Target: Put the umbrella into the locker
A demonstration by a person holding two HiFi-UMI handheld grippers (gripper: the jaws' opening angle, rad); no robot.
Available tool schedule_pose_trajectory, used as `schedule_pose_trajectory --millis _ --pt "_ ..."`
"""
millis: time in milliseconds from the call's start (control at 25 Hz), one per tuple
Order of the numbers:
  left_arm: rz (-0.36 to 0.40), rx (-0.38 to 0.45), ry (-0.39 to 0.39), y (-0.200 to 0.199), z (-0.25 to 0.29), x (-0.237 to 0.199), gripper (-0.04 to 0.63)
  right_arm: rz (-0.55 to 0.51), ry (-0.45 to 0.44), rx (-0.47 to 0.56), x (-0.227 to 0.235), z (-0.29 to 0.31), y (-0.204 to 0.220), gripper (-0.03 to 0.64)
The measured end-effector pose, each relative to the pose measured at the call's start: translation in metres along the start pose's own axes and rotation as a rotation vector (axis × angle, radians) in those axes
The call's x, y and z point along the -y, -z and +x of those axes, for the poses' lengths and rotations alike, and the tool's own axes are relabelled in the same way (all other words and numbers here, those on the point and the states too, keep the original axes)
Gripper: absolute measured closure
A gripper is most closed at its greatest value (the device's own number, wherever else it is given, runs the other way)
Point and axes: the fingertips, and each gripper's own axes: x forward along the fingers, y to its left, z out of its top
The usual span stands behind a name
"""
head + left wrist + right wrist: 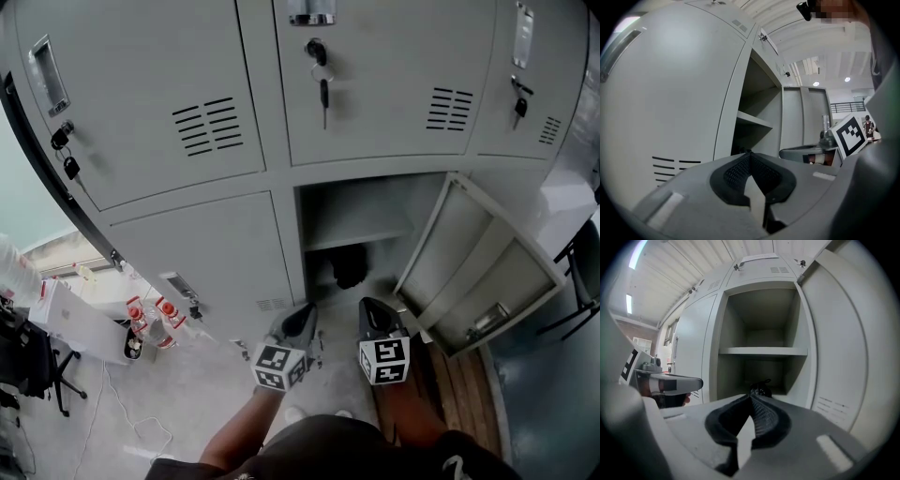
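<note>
- The open locker (375,202) holds the dark umbrella (349,267) below its shelf (361,236).
- The umbrella's long axis cannot be told.
- Left tool (302,319) and right tool (375,314): jaws together, gripping nothing.

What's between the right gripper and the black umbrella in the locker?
Nothing. In the head view, only bare pale floor lies between the right gripper, jaws shut, and the umbrella in the open locker.

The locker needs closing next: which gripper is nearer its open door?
Right. In the head view, the right gripper sits just left of the open door; the left gripper is farther left, beyond it.
</note>
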Motion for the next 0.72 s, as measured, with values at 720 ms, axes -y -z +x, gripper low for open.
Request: schedule_pose_trajectory --millis 720 --pt "-0.004 -0.007 -0.002 0.0063 -0.0043 0.0110 0.591 -0.007 -0.003 0.003 -0.0017 -0.0073 0.0054 0.614"
